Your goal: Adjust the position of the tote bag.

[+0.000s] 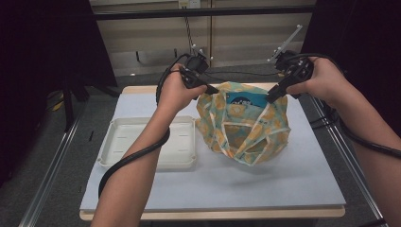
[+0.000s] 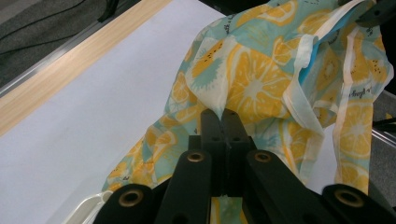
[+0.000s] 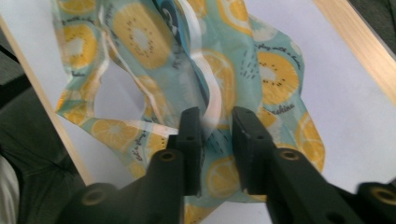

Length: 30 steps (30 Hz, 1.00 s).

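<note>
Above the white table (image 1: 293,179), held up a lemon-print bag (image 1: 243,127) by its two top edges.

On the left side, pinched the cloth tight with the left gripper (image 1: 211,89), jaws pressed together on a fold of the bag (image 2: 252,79). On the right side, had the right gripper (image 1: 273,97) at the other top edge, jaws a little apart with a white strip of the bag (image 3: 187,70) running between them; could not tell if squeezing it or not. Hung open in the middle, bottom part close to the table. Just beside the bag, on the left, sat a white tray (image 1: 113,142), flat on the table.
</note>
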Each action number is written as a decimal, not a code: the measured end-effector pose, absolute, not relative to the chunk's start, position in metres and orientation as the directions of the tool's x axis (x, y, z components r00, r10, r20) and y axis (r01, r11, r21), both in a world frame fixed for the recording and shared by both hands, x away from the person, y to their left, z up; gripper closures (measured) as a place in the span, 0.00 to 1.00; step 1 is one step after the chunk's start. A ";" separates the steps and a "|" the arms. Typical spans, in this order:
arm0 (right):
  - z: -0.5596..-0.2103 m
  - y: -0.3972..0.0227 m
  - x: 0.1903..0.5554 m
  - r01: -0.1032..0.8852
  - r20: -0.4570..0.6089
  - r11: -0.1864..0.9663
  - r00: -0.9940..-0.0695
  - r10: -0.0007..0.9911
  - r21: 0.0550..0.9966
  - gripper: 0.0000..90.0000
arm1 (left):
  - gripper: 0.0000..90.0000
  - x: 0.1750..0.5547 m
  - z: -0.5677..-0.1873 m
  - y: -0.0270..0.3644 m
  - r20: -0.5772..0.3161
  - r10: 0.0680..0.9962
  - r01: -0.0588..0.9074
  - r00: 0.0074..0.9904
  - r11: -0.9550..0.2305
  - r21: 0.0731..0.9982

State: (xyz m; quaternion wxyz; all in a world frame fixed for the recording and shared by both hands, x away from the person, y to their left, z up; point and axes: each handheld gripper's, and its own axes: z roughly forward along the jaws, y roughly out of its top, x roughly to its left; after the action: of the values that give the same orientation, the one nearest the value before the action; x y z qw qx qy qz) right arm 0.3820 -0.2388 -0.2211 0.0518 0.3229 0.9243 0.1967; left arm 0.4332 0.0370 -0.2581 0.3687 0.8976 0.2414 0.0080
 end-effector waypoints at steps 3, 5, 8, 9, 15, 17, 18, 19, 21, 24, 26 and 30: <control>-0.217 -0.240 0.383 0.585 0.018 0.712 -0.778 0.628 0.389 0.94 | 1.00 0.433 -0.258 0.038 -0.161 0.446 0.431 0.880 -0.610 0.665; -0.212 -0.242 0.383 0.594 0.024 0.705 -0.771 0.637 0.388 0.97 | 1.00 0.433 -0.257 0.039 -0.158 0.440 0.425 0.884 -0.617 0.662; -0.201 -0.243 0.382 0.601 0.035 0.694 -0.765 0.643 0.397 1.00 | 1.00 0.433 -0.257 0.041 -0.157 0.436 0.421 0.886 -0.615 0.667; -0.196 -0.244 0.381 0.601 0.036 0.685 -0.761 0.647 0.412 1.00 | 1.00 0.434 -0.257 0.041 -0.160 0.435 0.422 0.886 -0.616 0.665; -0.181 -0.237 0.388 0.593 0.043 0.646 -0.752 0.658 0.481 1.00 | 1.00 0.433 -0.261 0.038 -0.182 0.450 0.446 0.874 -0.595 0.669; -0.182 -0.234 0.392 0.598 0.045 0.633 -0.744 0.667 0.492 1.00 | 1.00 0.433 -0.261 0.038 -0.176 0.443 0.438 0.879 -0.607 0.663; -0.183 -0.232 0.395 0.601 0.053 0.619 -0.738 0.673 0.506 1.00 | 1.00 0.433 -0.262 0.038 -0.181 0.447 0.444 0.876 -0.600 0.665; -0.184 -0.231 0.397 0.601 0.051 0.609 -0.732 0.679 0.518 1.00 | 1.00 0.433 -0.263 0.038 -0.185 0.443 0.443 0.877 -0.601 0.665; -0.188 -0.229 0.402 0.613 0.068 0.588 -0.720 0.691 0.528 1.00 | 1.00 0.434 -0.263 0.039 -0.182 0.436 0.437 0.881 -0.608 0.663; -0.199 -0.226 0.408 0.624 0.077 0.584 -0.715 0.695 0.519 1.00 | 0.94 0.434 -0.263 0.043 -0.171 0.453 0.442 0.875 -0.604 0.663; -0.208 -0.225 0.410 0.632 0.086 0.588 -0.714 0.695 0.505 1.00 | 0.88 0.434 -0.262 0.046 -0.177 0.457 0.449 0.871 -0.599 0.663; -0.222 -0.225 0.411 0.642 0.093 0.602 -0.717 0.691 0.476 1.00 | 0.73 0.432 -0.258 0.052 -0.187 0.467 0.458 0.864 -0.577 0.676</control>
State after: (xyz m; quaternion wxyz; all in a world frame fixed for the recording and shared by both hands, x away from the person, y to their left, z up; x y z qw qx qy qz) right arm 0.4112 -0.2253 -0.2219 0.0501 0.3729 0.8935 0.2453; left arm 0.4322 0.0522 -0.2578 0.3787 0.8880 0.2606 0.0061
